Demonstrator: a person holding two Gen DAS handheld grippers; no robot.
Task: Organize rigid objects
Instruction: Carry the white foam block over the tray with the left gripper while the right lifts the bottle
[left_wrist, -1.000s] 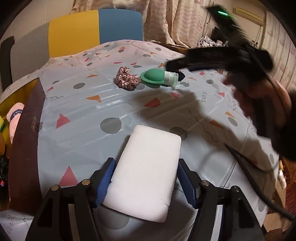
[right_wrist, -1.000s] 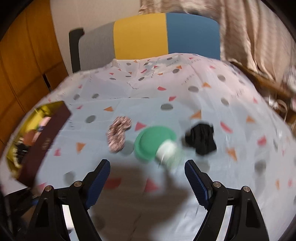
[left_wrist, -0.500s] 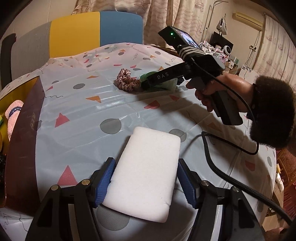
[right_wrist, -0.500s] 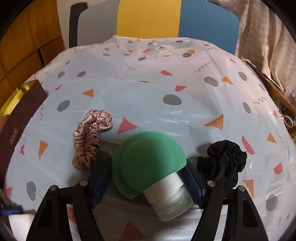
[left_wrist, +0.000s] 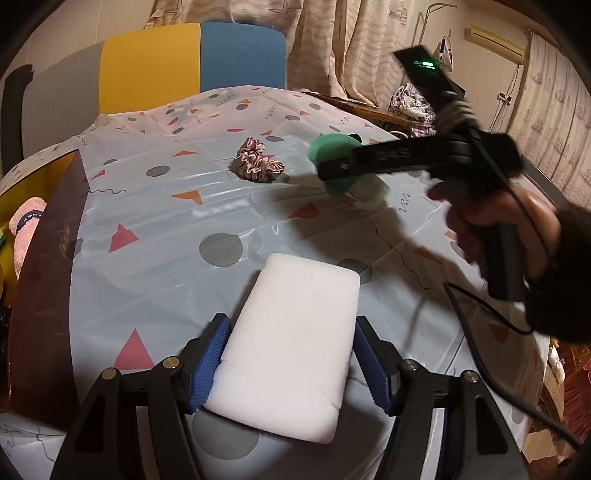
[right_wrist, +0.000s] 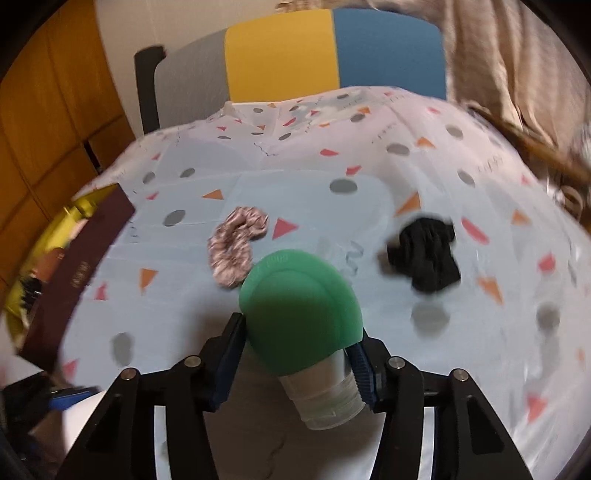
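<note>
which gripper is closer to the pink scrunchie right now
Right. The right gripper, clamped on the green bottle, sits just beside the pink scrunchie; the left gripper holds the white sponge farther back.

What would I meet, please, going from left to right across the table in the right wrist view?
Dark brown box → pink scrunchie → green-capped bottle, held in the right gripper → black scrunchie.

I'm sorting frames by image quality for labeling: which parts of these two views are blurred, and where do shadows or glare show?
Left wrist view: the white block is sharp, while the right gripper and its hand are motion-smeared, casting a dark shadow on the glossy tablecloth. Right wrist view: the whole background is smeared, including the black scrunchie; the green bottle is sharper.
</note>
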